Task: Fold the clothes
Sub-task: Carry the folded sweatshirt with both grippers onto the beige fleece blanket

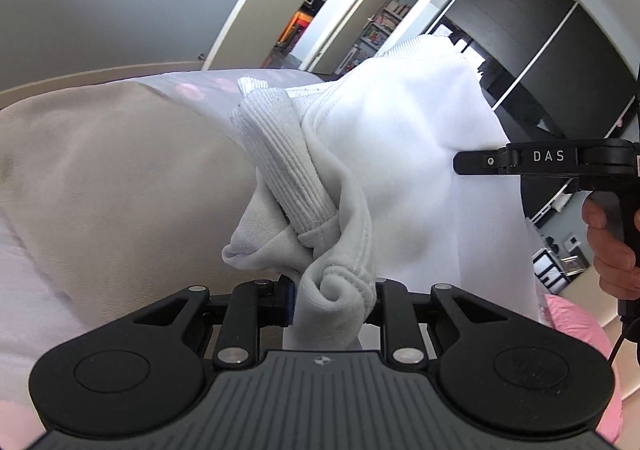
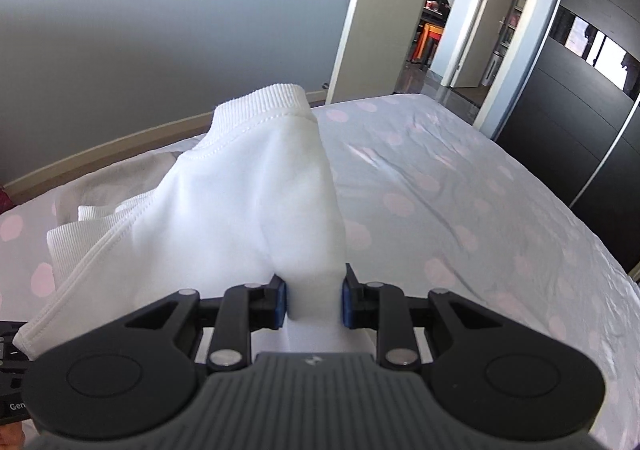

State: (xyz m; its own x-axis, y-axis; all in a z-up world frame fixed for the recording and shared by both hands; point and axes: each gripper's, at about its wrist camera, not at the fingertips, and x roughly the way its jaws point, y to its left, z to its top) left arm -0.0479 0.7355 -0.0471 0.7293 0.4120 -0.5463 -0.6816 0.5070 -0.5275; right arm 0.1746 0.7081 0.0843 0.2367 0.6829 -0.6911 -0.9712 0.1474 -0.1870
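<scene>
White fleece sweatshirt (image 1: 412, 154) with ribbed knit cuffs and hem, held in the air above a bed (image 2: 460, 186) covered by a pale sheet with pink dots. The garment hangs between the two grippers, bunched and creased. In the left wrist view a ribbed cuff (image 1: 280, 166) runs diagonally across the fabric, and a rolled, stitched edge curls just in front of the jaws. In the right wrist view the ribbed band (image 2: 260, 98) stands uppermost, the smooth body cloth falls toward the camera, and a second ribbed portion droops at lower left over the sheet. A beige cloth (image 1: 120, 178) lies on the bed below and to the left of the garment.

Left gripper (image 1: 332, 298): jaws closed narrowly on a thick wad of the sweatshirt's rolled edge, one blue pad visible at the left of the fabric. Right gripper (image 2: 314, 302): both blue pads press a vertical fold of the sweatshirt between them. In the left wrist view the right gripper appears side-on at the right edge, its black finger lying against the white cloth, with a person's hand (image 1: 612, 246) wrapped around the handle below.
</scene>
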